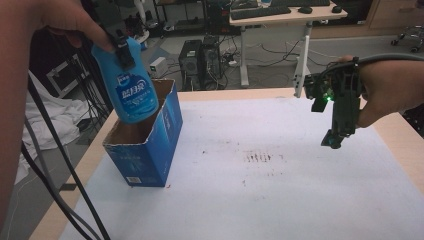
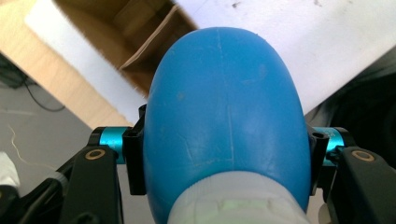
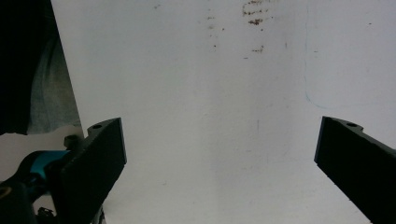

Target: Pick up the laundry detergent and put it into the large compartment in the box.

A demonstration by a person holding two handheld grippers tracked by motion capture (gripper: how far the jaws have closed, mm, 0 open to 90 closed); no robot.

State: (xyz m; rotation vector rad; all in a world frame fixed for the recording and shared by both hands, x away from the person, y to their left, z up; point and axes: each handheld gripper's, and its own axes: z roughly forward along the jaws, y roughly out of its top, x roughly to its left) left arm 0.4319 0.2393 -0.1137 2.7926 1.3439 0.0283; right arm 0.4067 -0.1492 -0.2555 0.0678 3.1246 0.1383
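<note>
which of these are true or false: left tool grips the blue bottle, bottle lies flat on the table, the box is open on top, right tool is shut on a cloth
1. The left tool grips the blue bottle. True.
2. The bottle lies flat on the table. False: it hangs over the blue box, bottom end down.
3. The box is open on top. True.
4. The right tool is shut on a cloth. False: its jaws stand wide apart with nothing between them, above the white table.
</note>
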